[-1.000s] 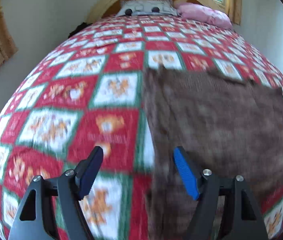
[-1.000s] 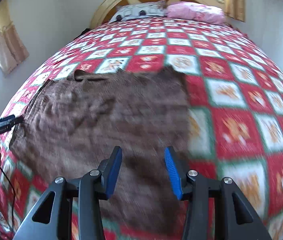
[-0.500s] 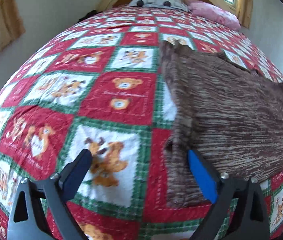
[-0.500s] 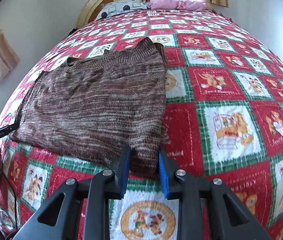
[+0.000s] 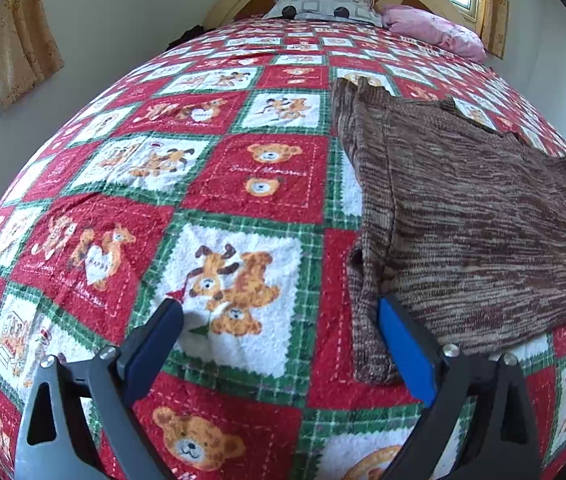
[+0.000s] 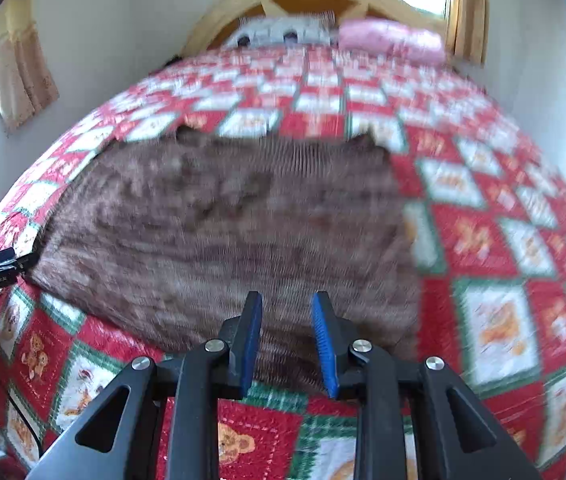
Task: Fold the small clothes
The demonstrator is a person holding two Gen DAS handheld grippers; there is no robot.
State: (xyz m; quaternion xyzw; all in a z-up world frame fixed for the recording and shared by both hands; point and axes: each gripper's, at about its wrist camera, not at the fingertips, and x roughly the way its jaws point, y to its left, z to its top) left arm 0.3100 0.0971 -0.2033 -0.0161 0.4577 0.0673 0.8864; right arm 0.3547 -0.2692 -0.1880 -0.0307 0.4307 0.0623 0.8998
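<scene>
Now lying flat on quilt: brown knit sweater.
Left gripper spread wide beside its edge; right gripper parted, holding nothing.

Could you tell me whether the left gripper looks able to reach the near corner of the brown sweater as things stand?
Probably yes: the left gripper is open, nothing lies between it and the brown sweater, and its right finger already sits beside that corner.

The knit sweater is mottled brown with paler streaks, lying on a quilt of red and white squares with orange-brown teddy bears and green plaid borders, beside a pink pillow, a grey-white patterned pillow and tan-gold curtains.
</scene>
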